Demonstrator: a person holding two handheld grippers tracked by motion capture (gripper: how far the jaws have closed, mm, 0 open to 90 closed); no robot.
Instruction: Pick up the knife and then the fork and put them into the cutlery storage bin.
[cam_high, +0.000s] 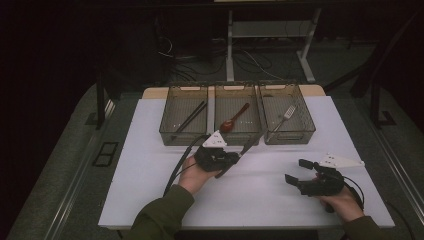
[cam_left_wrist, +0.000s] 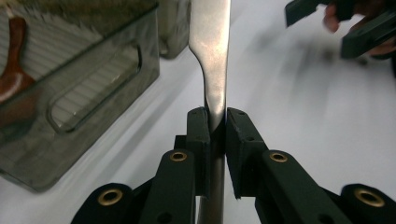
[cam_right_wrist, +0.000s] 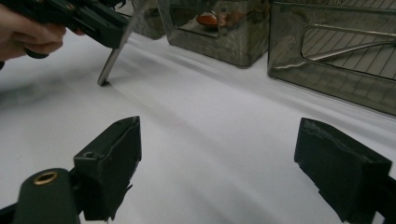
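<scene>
Clamping metal utensil (cam_left_wrist: 211, 56) in left hand-held gripper (cam_left_wrist: 215, 126) | handle end touching table (cam_right_wrist: 210, 140) | right hand-held gripper (cam_right_wrist: 217, 163) wide, empty

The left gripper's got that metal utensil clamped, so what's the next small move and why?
Probably lift the metal utensil a bit higher: the left gripper is shut on its handle, but its far end sits lower than the rims of the bins, which hold chopsticks, a spoon and a fork.

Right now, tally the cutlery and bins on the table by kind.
Smoky clear plastic bins: 3
Black chopsticks, one pair: 1
Reddish-brown wooden spoon: 1
Silver metal fork: 1
Silver metal utensil in the left gripper, handle clamped: 1
Total: 7
</scene>
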